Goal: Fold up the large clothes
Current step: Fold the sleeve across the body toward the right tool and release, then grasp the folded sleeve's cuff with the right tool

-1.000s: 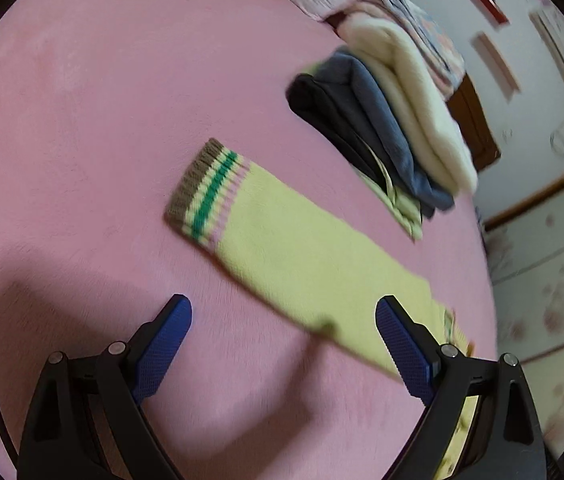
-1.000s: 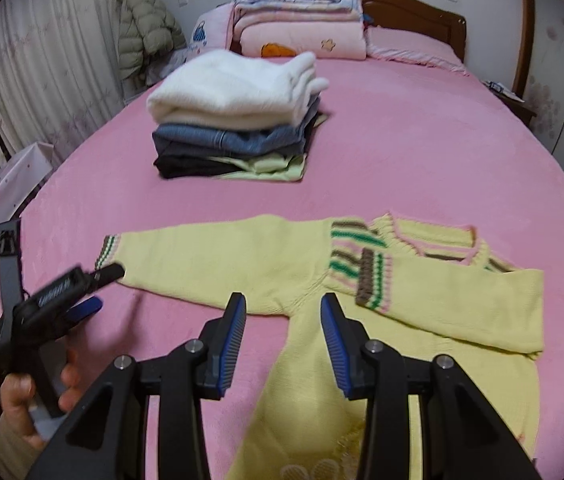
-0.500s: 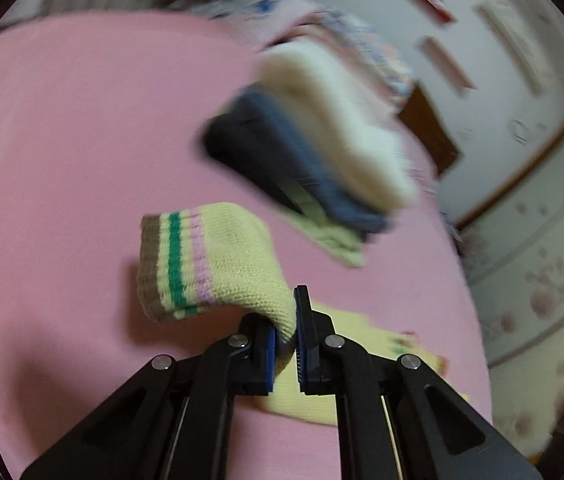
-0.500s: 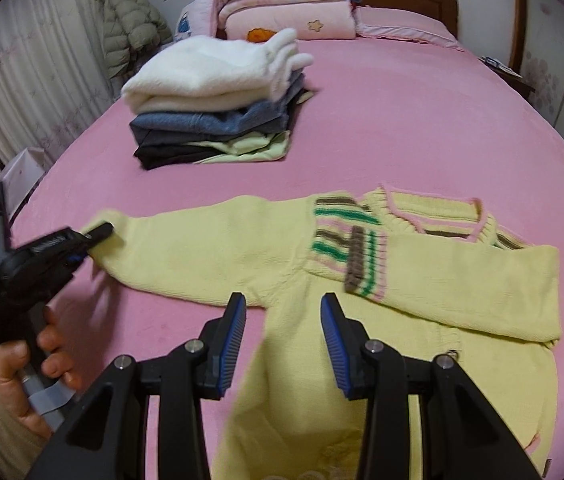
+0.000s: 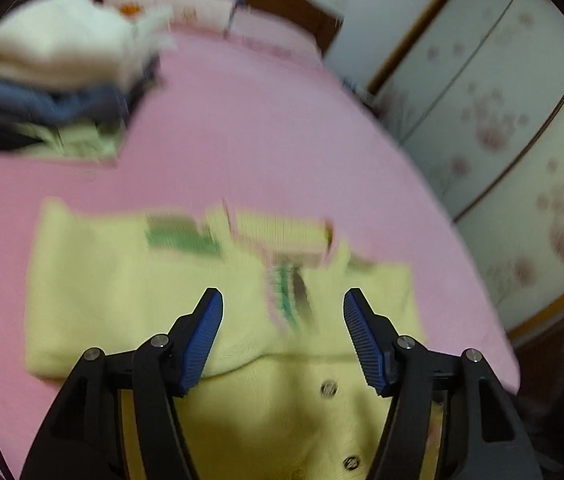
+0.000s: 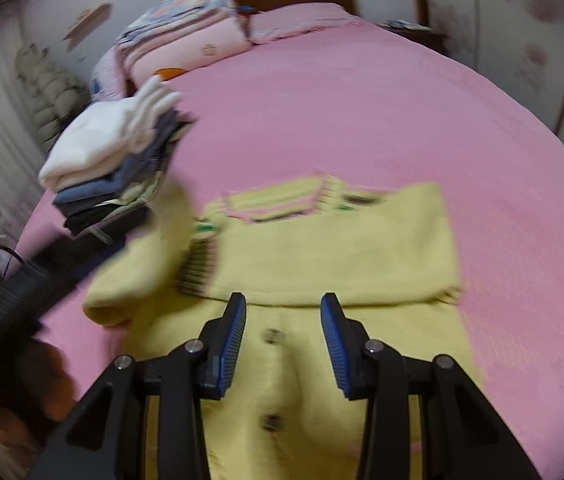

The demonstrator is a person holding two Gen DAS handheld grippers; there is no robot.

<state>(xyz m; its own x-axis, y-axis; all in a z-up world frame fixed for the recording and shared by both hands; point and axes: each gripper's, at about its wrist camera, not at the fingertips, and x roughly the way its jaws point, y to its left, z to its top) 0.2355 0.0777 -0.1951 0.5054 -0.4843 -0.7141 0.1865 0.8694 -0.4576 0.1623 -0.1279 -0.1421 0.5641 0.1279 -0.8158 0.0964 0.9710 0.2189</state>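
With both the left gripper (image 5: 282,312) and right gripper (image 6: 283,316) apart and empty, the freshly dropped sleeve (image 6: 150,264) at frame left could slide off the yellow cardigan (image 6: 322,248).

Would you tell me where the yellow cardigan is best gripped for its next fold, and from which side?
Probably at the bottom hem, out of frame, coming from the near edge of the pink bed. The yellow cardigan lies flat with both sleeves already folded across its chest, so the long buttoned body is what is left to fold up towards the collar. Both tools are open.

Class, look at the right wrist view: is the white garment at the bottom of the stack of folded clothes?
No, the white garment lies on top of the stack of folded clothes.
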